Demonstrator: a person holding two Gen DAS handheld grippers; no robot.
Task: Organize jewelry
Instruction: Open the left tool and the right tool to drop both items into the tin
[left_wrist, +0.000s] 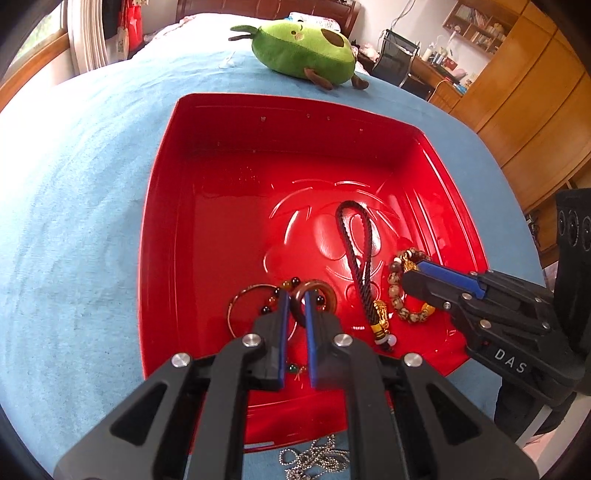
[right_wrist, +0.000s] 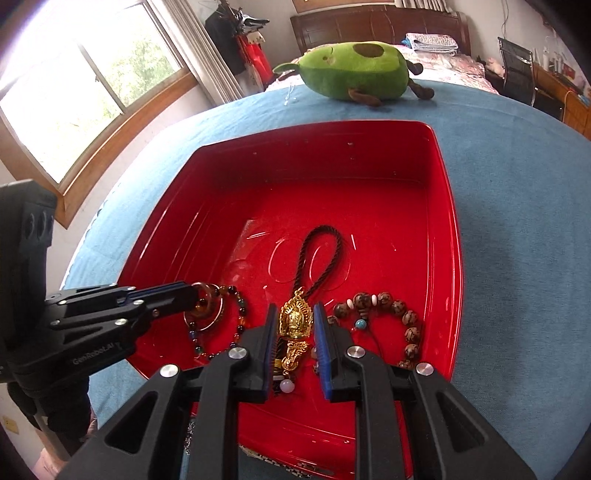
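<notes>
**Both grippers down in the red tray, each clamped on a piece**

Your left gripper (left_wrist: 297, 295) is clenched on the brown ring (left_wrist: 316, 291) of the dark-bead bracelet (right_wrist: 236, 325), low in the red tray (left_wrist: 295, 110) near its near edge. A thin metal hoop (left_wrist: 243, 306) lies just beside it. Your right gripper (right_wrist: 295, 321) has its fingers grasping the gold pendant (right_wrist: 295, 319) on the black braided cord (right_wrist: 317, 251), whose loop lies toward the tray's middle. The brown wooden-bead bracelet (right_wrist: 391, 314) sits at the tray's right edge, touching or very close to the right fingers. The tray is on the bed's blue cover (left_wrist: 74, 221); a green avocado plush (left_wrist: 306, 51) lies beyond the far edge.

Risks, as a judgement:
- The ring, beads and hoop overlap. Lift the ring and the hoop may come with it, or the string may snag.
- The pendant is glossy and pinched at its sides, so it could slip and drop.
- The cord tail with its white bead (right_wrist: 287, 386) hangs under the fingers and could catch on the rim.
- A silver ball chain (left_wrist: 314, 458) lies outside the near edge; you could drag it off the bed.

Readable writing: "DAS" on the right gripper body, "GenRobot.AI" on the left one.
</notes>
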